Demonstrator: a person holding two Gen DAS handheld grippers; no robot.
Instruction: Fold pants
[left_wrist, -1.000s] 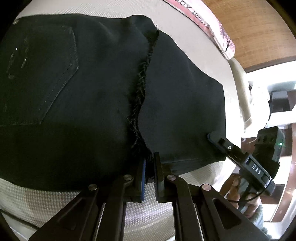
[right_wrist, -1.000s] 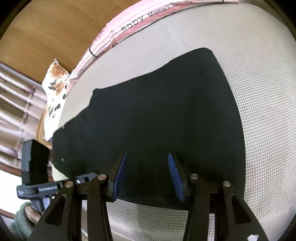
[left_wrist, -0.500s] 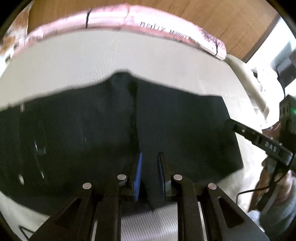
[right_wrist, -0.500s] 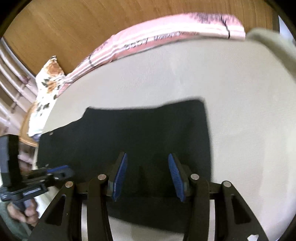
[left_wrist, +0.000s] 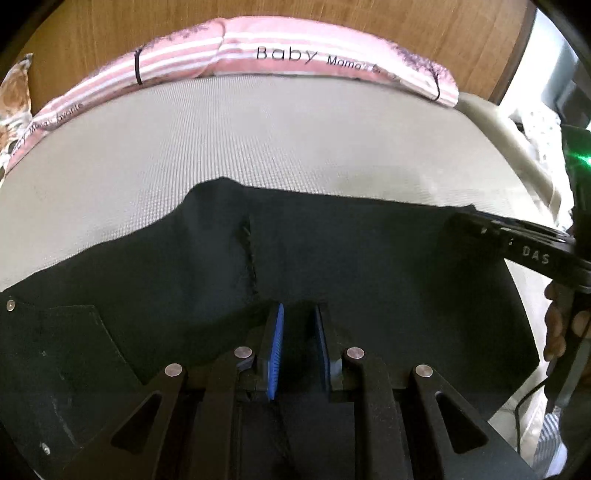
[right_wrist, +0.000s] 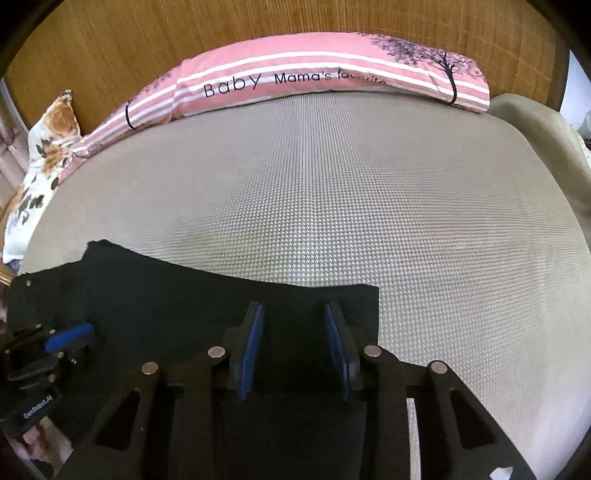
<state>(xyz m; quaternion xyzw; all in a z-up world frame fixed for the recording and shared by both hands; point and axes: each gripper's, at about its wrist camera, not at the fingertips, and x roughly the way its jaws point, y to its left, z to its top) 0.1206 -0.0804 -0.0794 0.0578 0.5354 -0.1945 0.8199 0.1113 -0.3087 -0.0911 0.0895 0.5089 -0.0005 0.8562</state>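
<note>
Black pants (left_wrist: 369, 251) lie flat across the grey mattress (left_wrist: 258, 140), with a back pocket (left_wrist: 74, 339) at the left and a frayed seam (left_wrist: 251, 251) in the middle. My left gripper (left_wrist: 298, 310) hovers over the middle of the pants with a narrow gap between its blue pads, and only dark cloth shows in the gap. My right gripper (right_wrist: 293, 308) is over the right end of the pants (right_wrist: 166, 295). Its jaws are closing, with black cloth showing between the pads. Each gripper appears in the other view: the right gripper (left_wrist: 480, 227) and the left gripper (right_wrist: 79, 334).
A pink striped pillow (right_wrist: 314, 70) lies along the wooden headboard (right_wrist: 258, 26), and a floral pillow (right_wrist: 48, 155) sits at the far left. Bare mattress (right_wrist: 406, 203) stretches beyond and to the right of the pants. A person's hand (left_wrist: 557, 332) holds the right gripper's handle.
Both grippers have swung and tilted up, so the pillow and headboard now show. The left jaws, shut at the pants' edge earlier, now stand slightly apart. The right jaws have narrowed.
</note>
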